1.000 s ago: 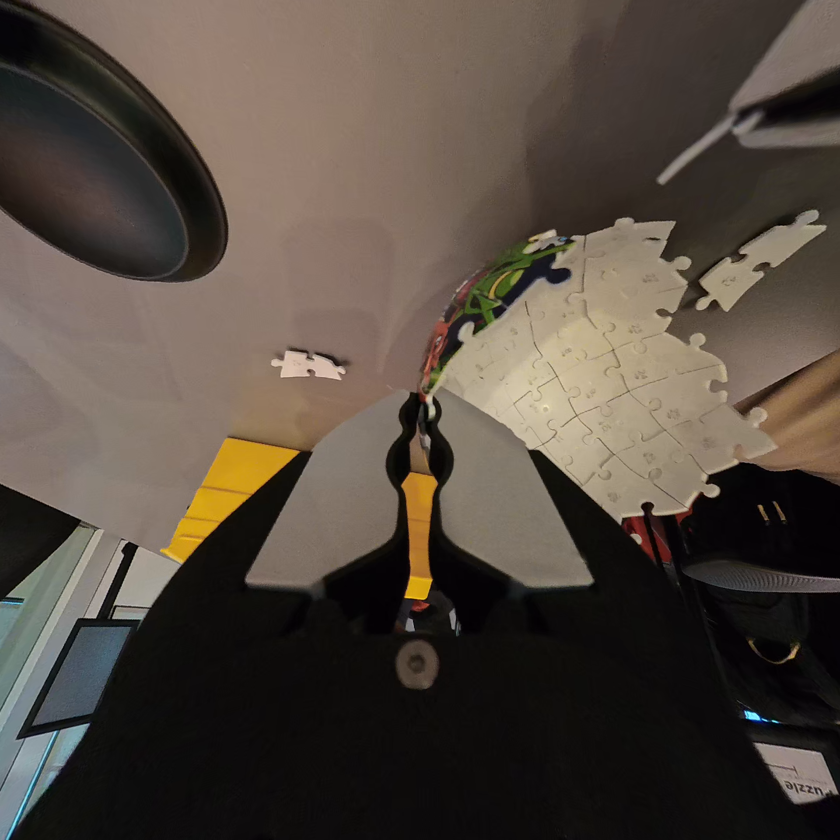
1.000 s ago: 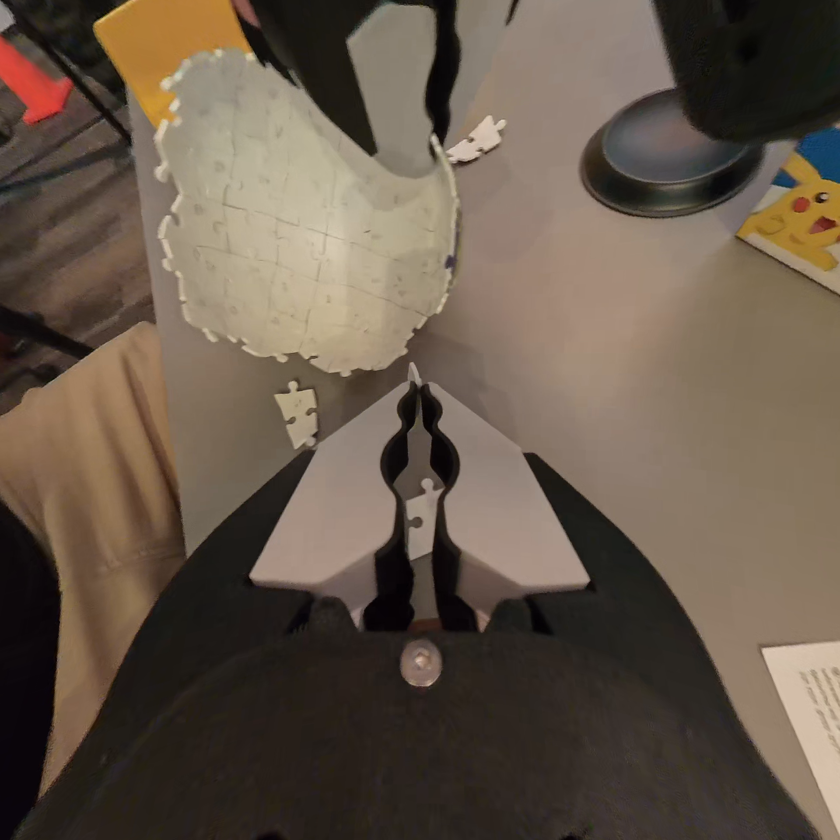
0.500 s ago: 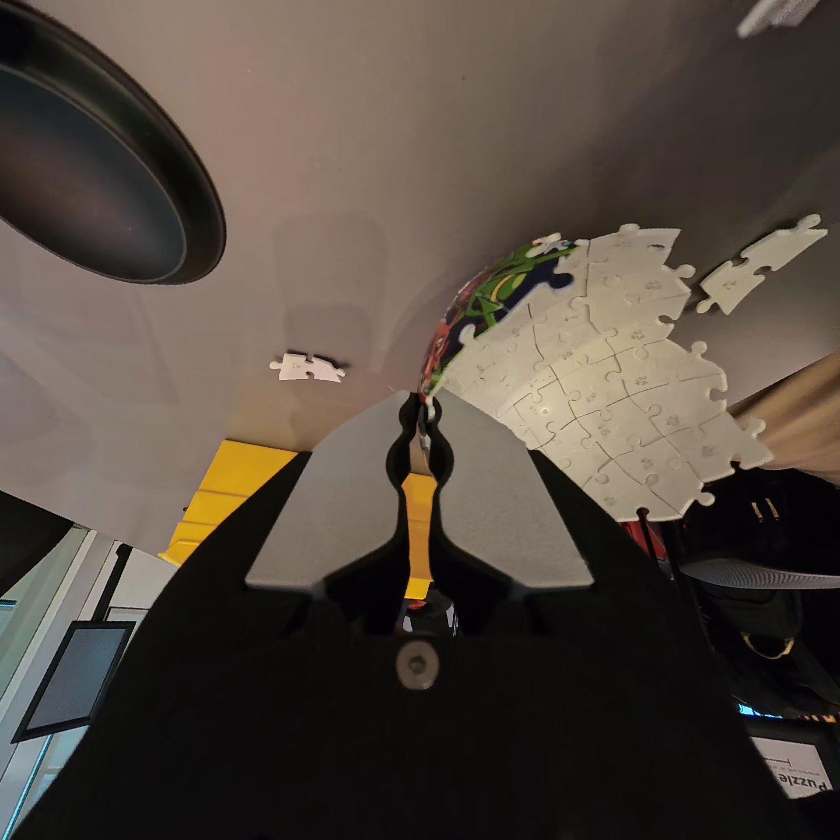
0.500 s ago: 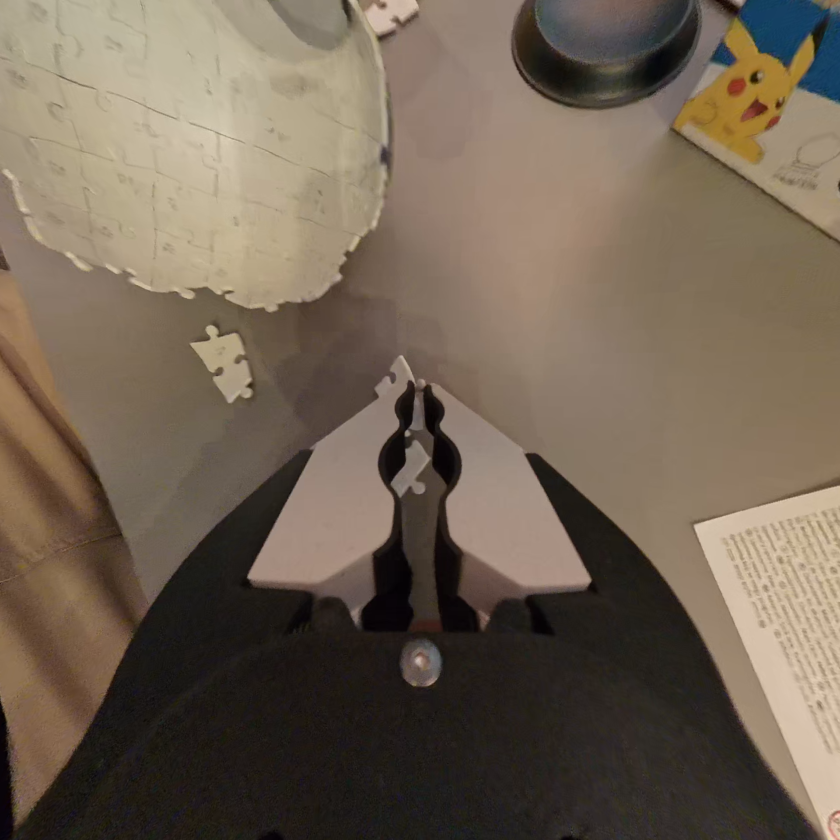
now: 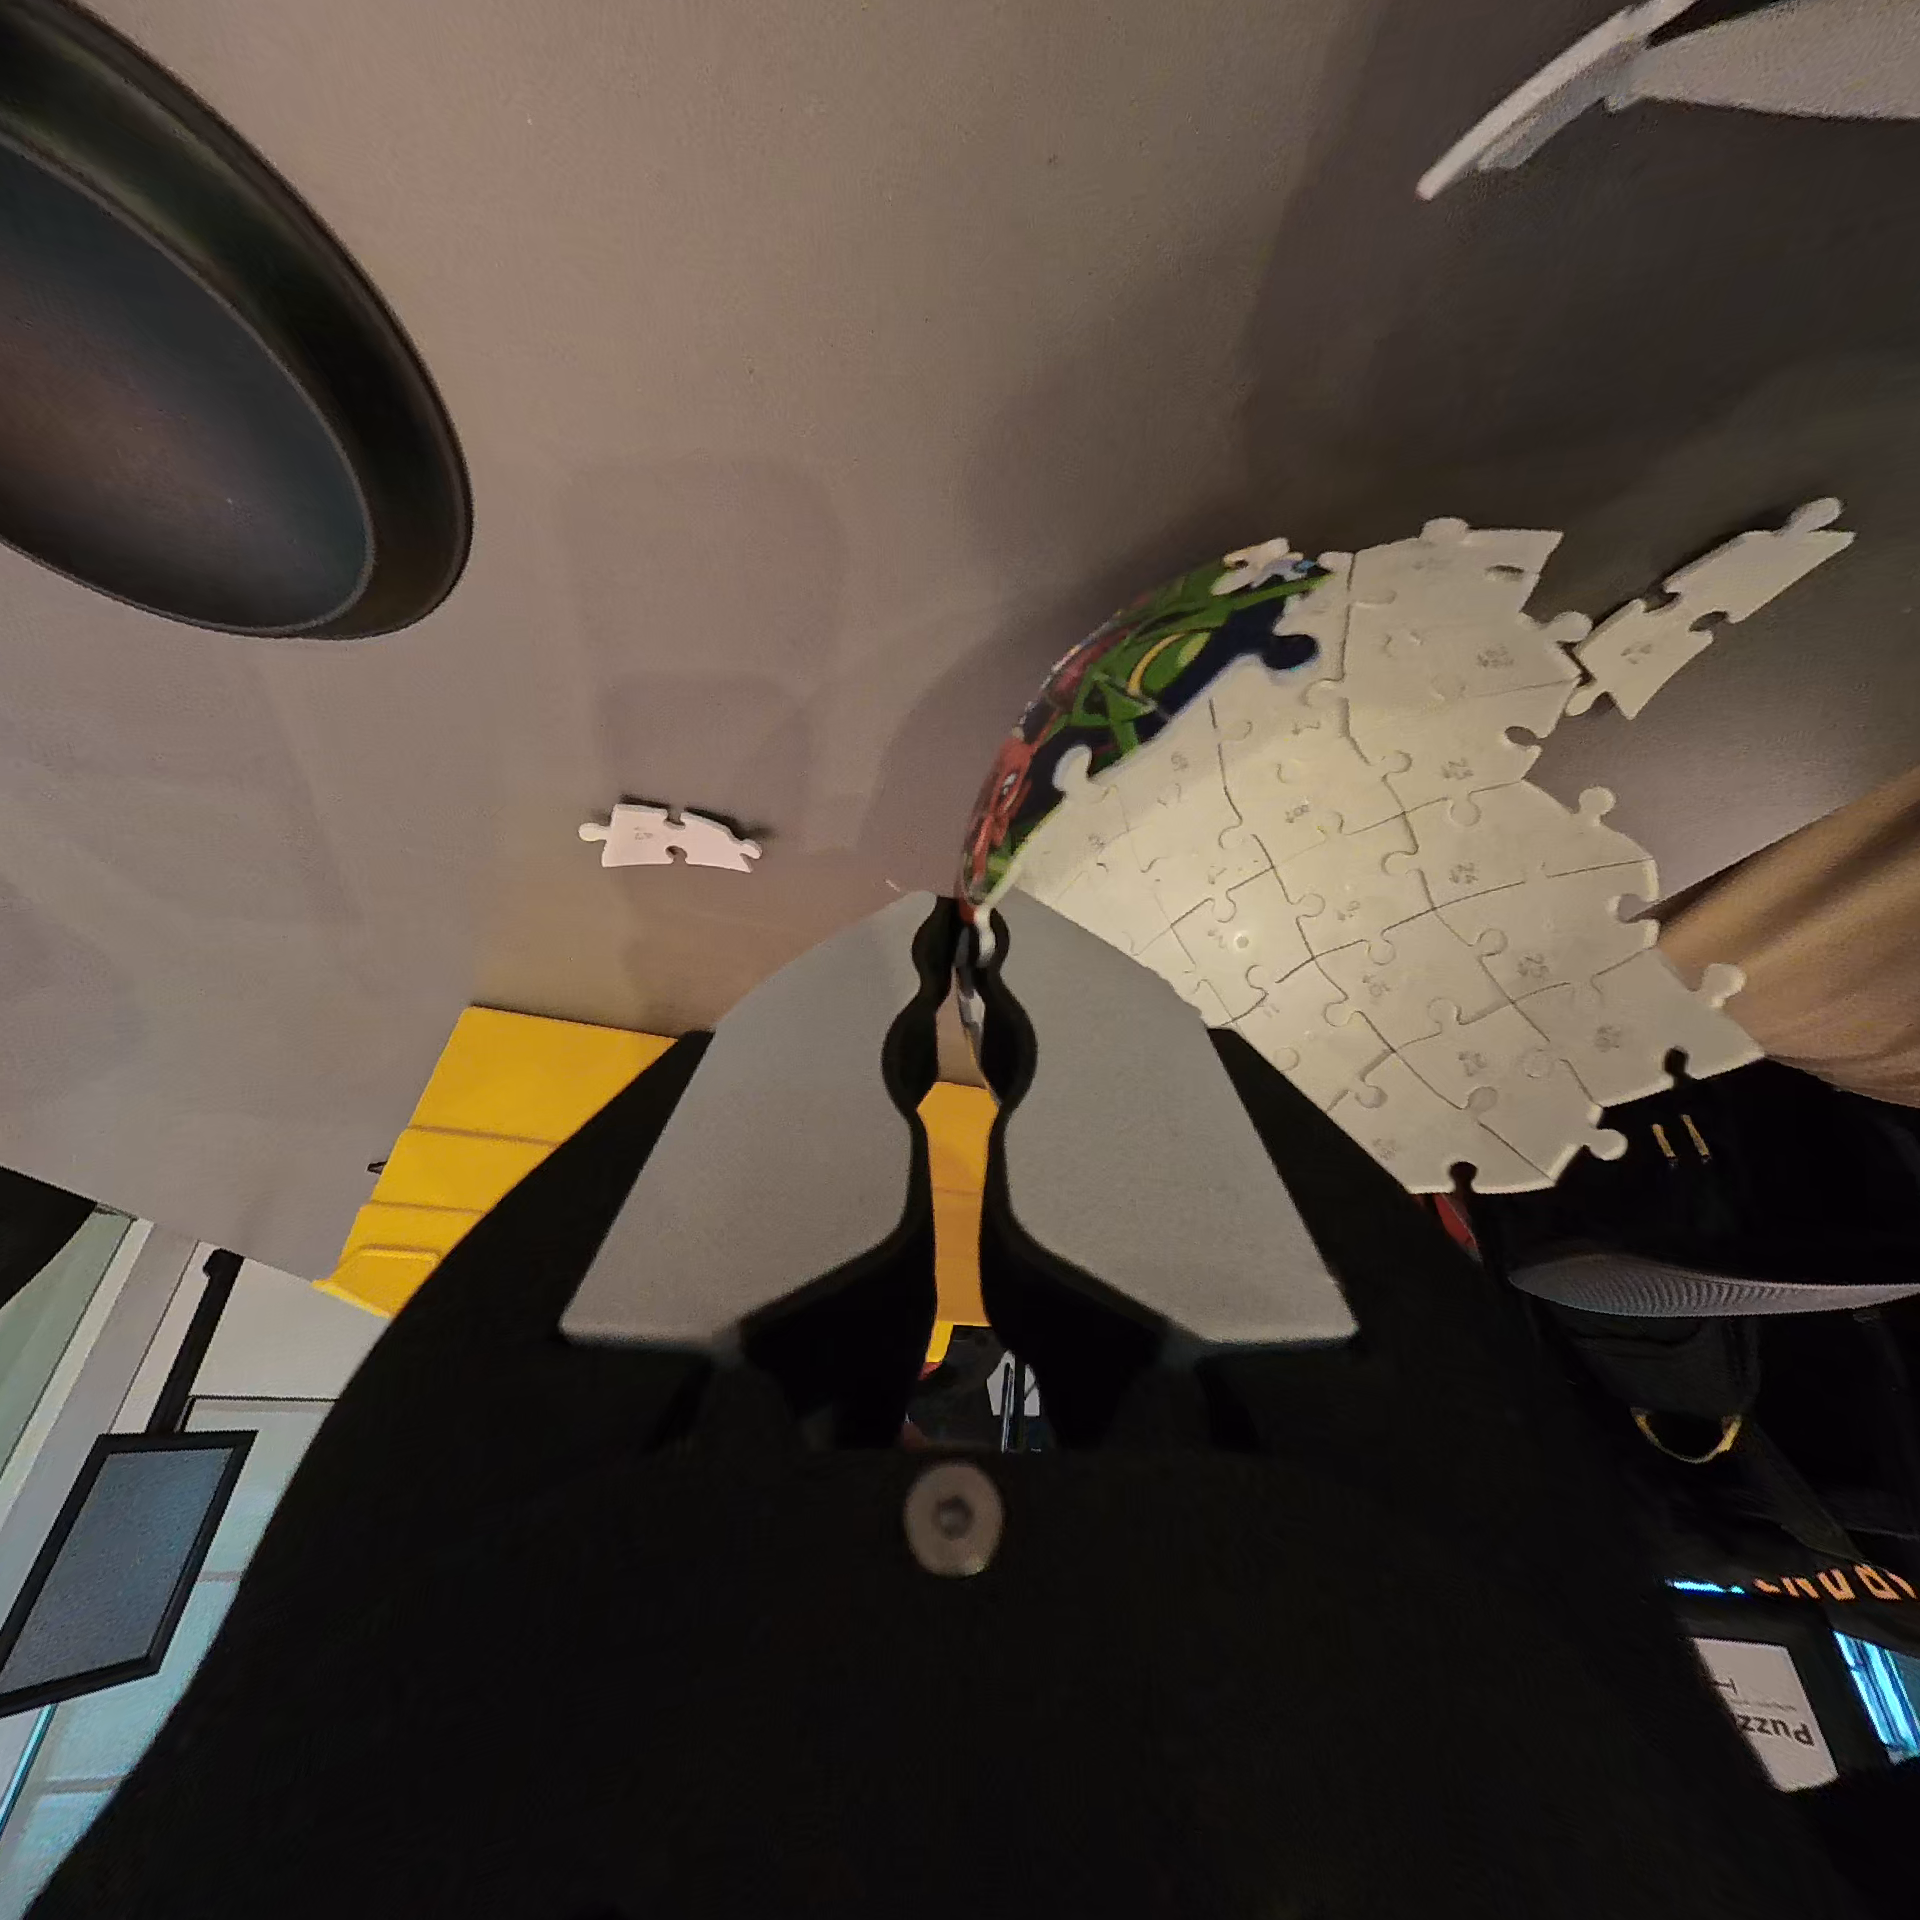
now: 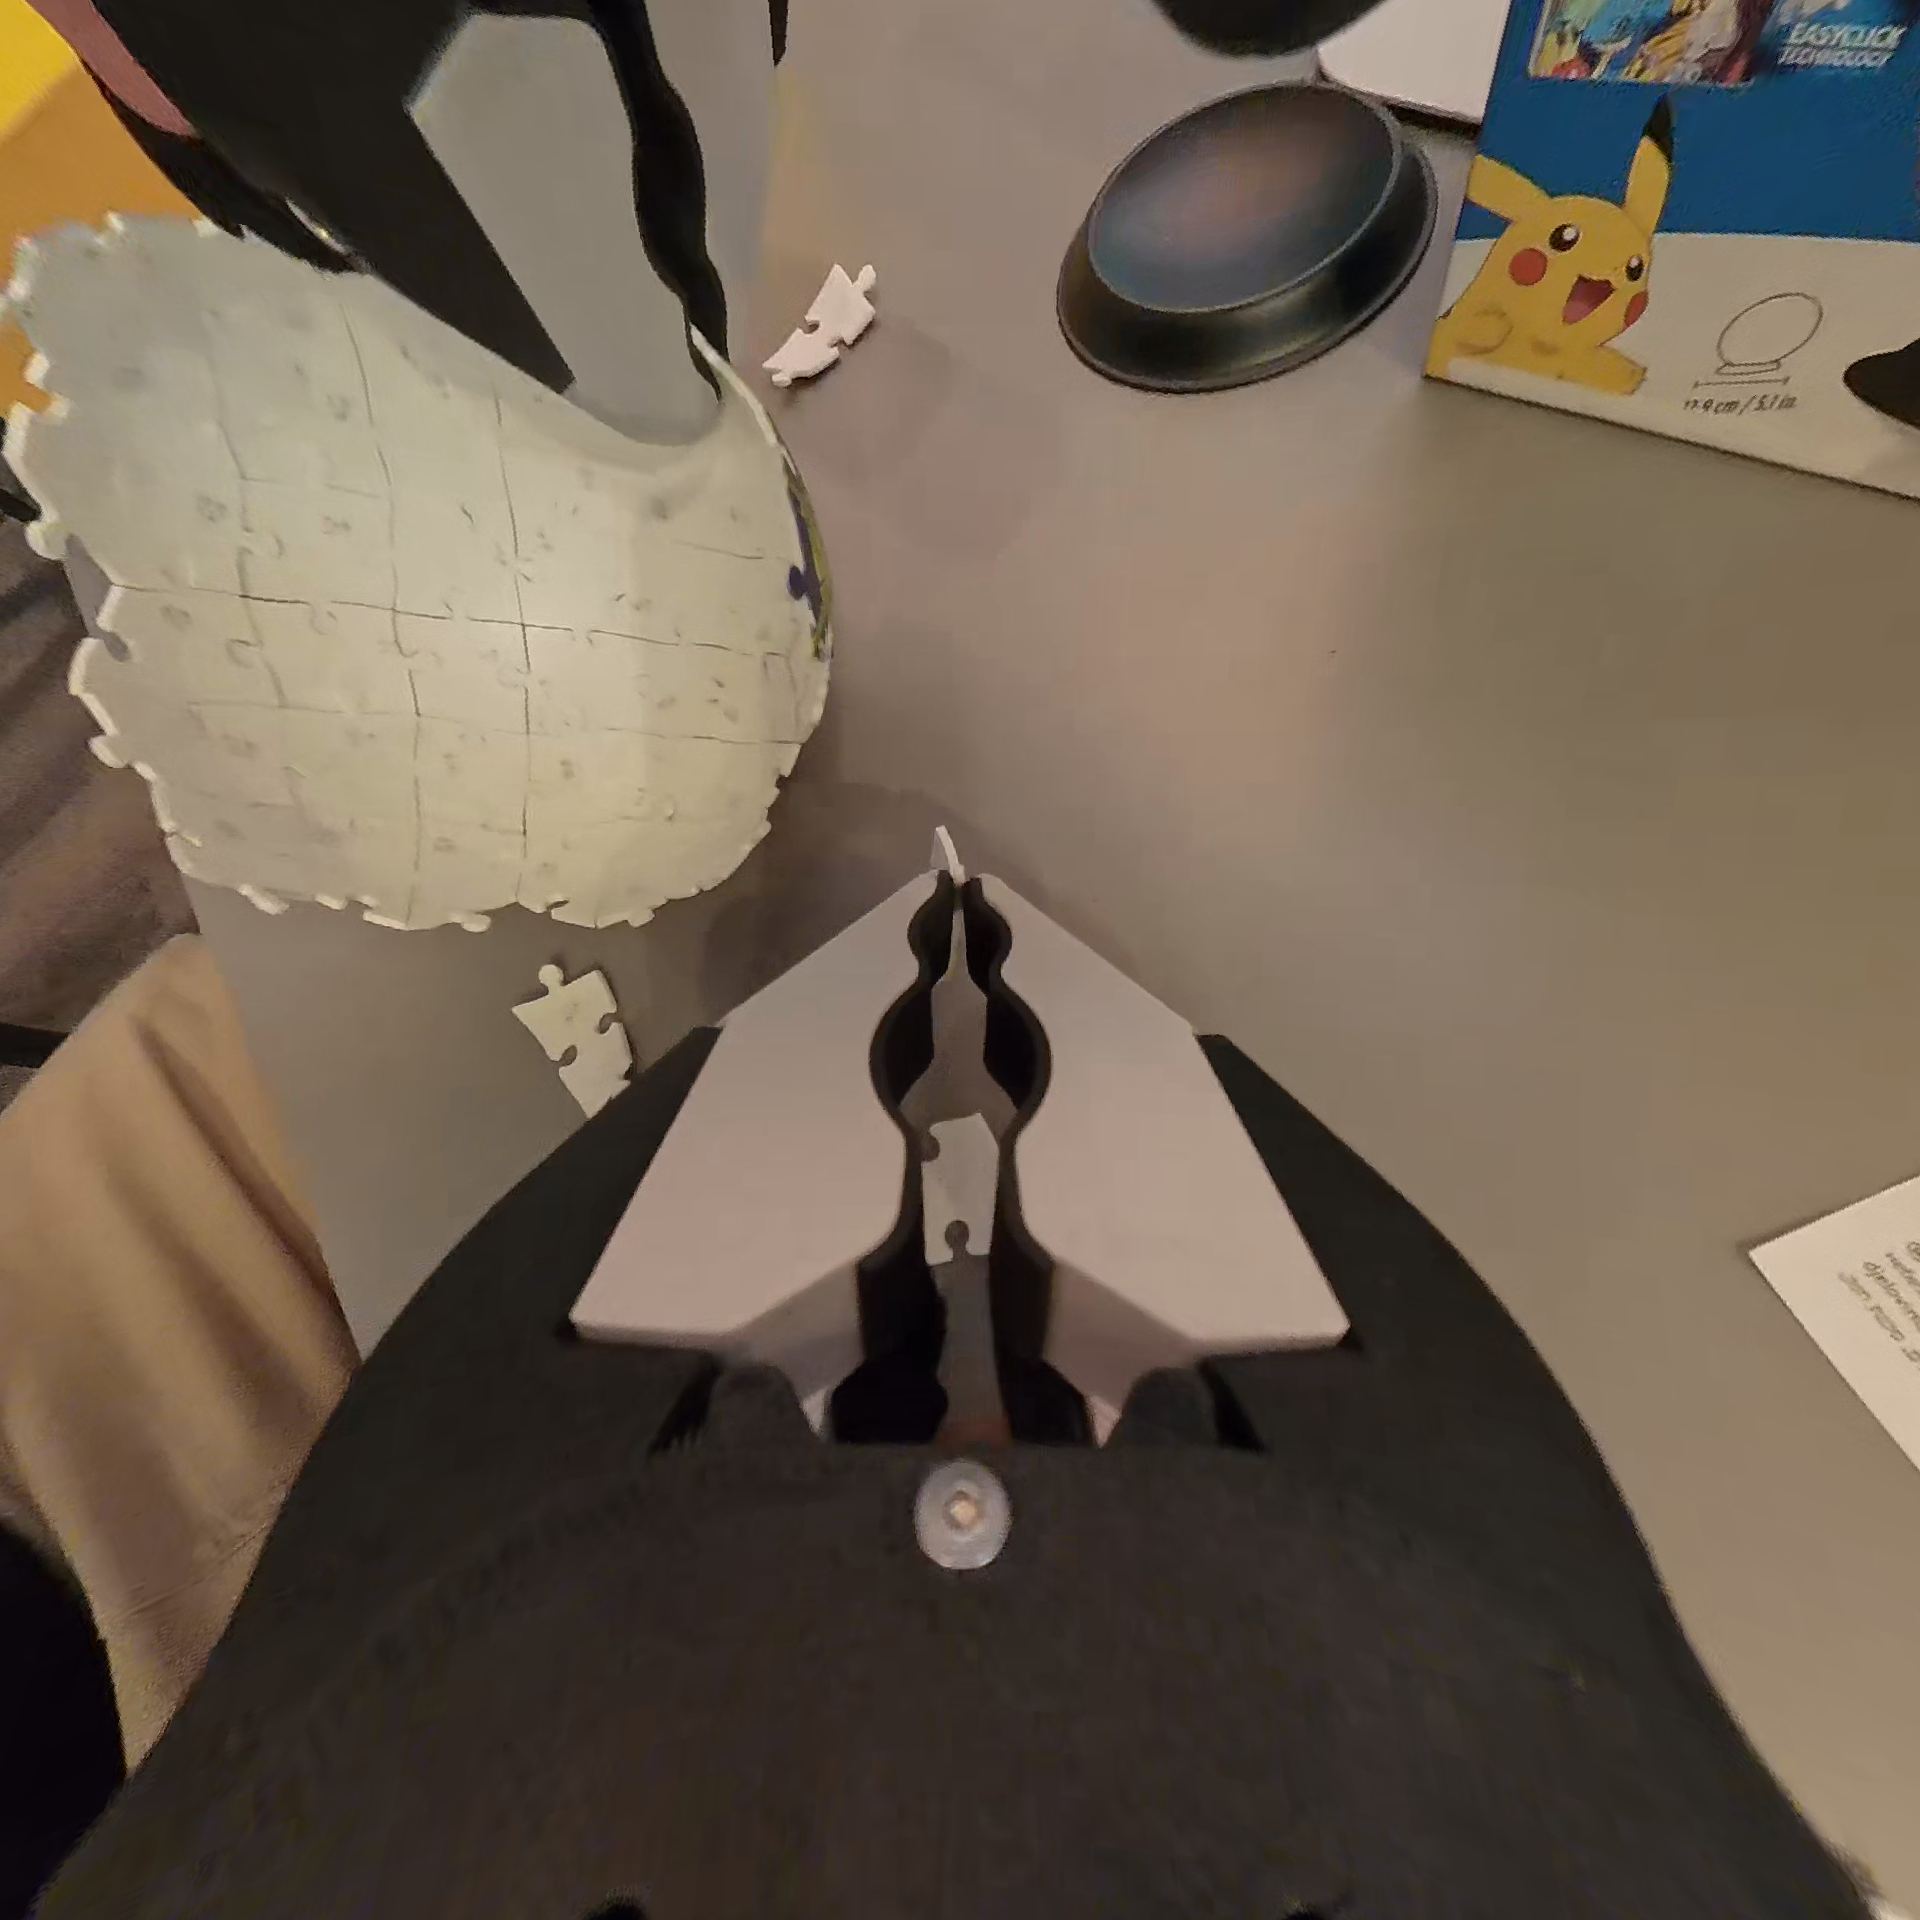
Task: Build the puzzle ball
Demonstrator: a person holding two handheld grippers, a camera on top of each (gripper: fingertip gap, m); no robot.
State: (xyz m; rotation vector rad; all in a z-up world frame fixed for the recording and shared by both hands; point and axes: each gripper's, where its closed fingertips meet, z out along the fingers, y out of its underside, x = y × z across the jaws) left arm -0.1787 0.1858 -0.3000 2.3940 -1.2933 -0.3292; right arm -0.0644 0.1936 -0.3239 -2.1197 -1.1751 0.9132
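In the left wrist view the left hand-held gripper (image 5: 966, 920) pinches the rim of the half-built puzzle ball (image 5: 1351, 883) above the grey desk (image 5: 831, 364), while the right wrist view shows the right hand-held gripper (image 6: 958, 883) clamped on a white puzzle piece (image 6: 961, 1195) near the desk's edge.

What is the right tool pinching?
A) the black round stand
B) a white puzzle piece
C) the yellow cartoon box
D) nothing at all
B: a thin white puzzle piece sits edge-on between the closed fingers of the right tool, its tip poking out past them, while the black round stand rests far off on the grey table.
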